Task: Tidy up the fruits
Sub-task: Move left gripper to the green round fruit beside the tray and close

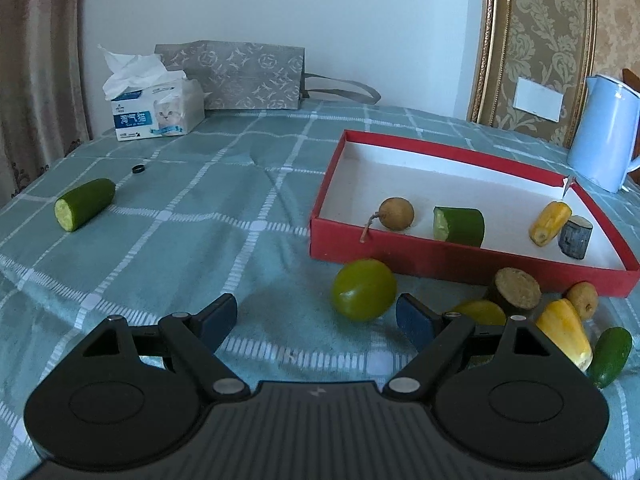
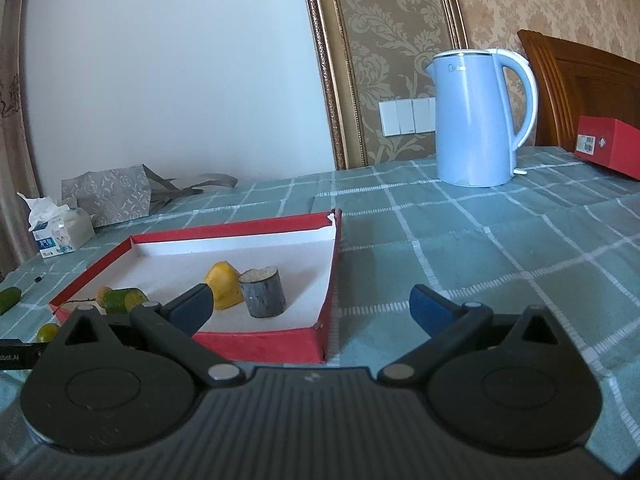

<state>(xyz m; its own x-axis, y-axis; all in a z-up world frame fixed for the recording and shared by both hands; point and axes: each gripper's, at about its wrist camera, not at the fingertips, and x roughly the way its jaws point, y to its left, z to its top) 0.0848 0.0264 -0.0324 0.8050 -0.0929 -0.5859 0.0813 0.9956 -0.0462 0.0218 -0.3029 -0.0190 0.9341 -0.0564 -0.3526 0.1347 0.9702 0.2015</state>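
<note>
One cucumber half [image 1: 85, 204], left view only

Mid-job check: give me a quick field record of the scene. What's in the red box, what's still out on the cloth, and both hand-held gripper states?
in red box: brown round fruit, cucumber piece, yellow piece, grey stump piece
in front of box: green round fruit, a cluster of mixed pieces
far left on cloth: cucumber half
left hand-held gripper: open, empty
right hand-held gripper: open, empty
background: blue kettle, tissue box
</note>
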